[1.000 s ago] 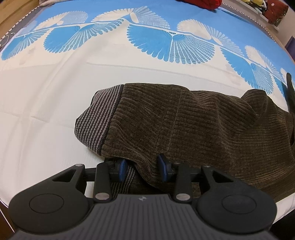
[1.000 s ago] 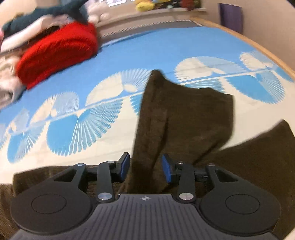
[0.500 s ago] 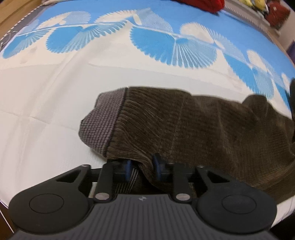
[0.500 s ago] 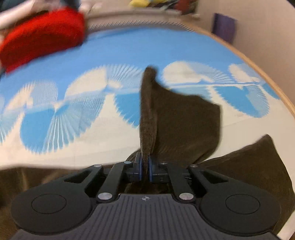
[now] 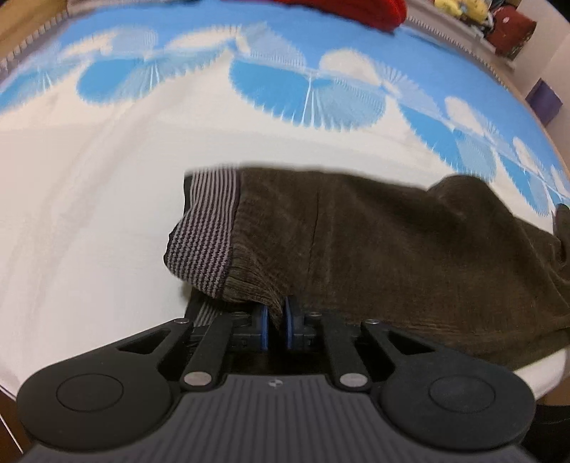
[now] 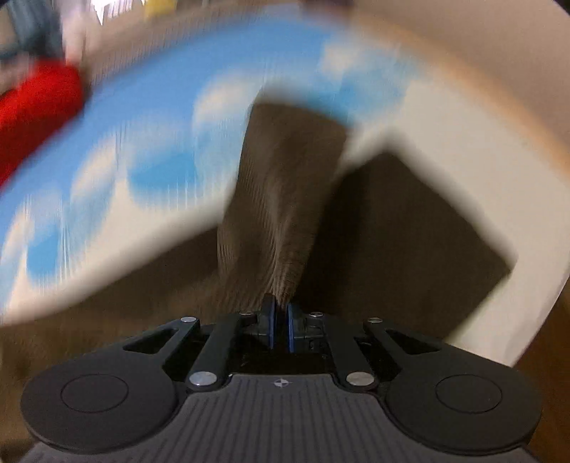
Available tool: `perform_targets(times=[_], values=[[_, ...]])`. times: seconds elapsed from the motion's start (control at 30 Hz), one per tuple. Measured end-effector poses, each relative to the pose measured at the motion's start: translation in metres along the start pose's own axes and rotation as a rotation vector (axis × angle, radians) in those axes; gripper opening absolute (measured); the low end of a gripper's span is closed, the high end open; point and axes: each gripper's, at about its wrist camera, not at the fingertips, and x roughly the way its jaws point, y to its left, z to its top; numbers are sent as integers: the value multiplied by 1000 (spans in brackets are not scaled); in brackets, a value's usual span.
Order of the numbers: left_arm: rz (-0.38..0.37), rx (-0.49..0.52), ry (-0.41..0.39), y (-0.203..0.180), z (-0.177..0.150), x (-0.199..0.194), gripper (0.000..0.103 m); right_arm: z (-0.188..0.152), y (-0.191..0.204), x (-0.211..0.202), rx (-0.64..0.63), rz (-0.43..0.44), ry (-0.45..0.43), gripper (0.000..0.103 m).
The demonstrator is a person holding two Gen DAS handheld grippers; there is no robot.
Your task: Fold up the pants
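Dark brown corduroy pants (image 5: 392, 242) with a grey striped waistband (image 5: 206, 235) lie on a bed with a blue and white fan-pattern cover (image 5: 107, 178). My left gripper (image 5: 276, 320) is shut on the near edge of the pants just beside the waistband and lifts it. In the blurred right wrist view my right gripper (image 6: 280, 320) is shut on a pants leg (image 6: 278, 213), which rises in a fold from the jaws; the other leg (image 6: 409, 242) lies flat to the right.
A red garment (image 5: 356, 9) lies at the far end of the bed, also in the right wrist view (image 6: 32, 114). Stuffed items (image 5: 506, 25) sit on a ledge at the back right. The bed's wooden edge (image 6: 516, 117) curves along the right.
Both grippers went from open around the fabric to shut on it. The left now lifts the waist edge; the right moves fast with the leg, blurring its view.
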Motion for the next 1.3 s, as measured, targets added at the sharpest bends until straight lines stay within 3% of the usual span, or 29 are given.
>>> perform_targets(times=[0.03,0.1,0.13,0.2,0.27,0.4,0.67,0.73,0.77,0.87,1.07,1.3], values=[[1,1,14,4,-1,3,11,-7,-7,12,-10,-14,87,9],[-4,-4,20,7,-1,4,13,-10,-17,18,-31,-34,132,10],[-10,-8,13,7,-1,3,15,-10,-21,18,-44,-33,119,10],[-11,-24,1,6,1,1,33,-5,-31,14,-21,-21,72,12],[-21,-34,-1,4,4,2,39,-1,-44,11,39,14,47,24],[17,-11,21,-8,9,11,44,7,-61,4,148,25,-32,29],[69,25,63,-15,15,27,44,21,-80,4,222,20,-112,37],[86,40,66,-17,15,29,35,22,-83,6,227,8,-119,37],[104,52,62,-18,15,29,22,23,-84,6,232,3,-126,37],[110,59,51,-18,17,28,16,25,-92,4,278,3,-161,37],[129,89,63,-23,20,33,16,29,-118,2,466,4,-245,37],[131,112,71,-25,21,38,16,33,-143,32,536,43,-220,38]])
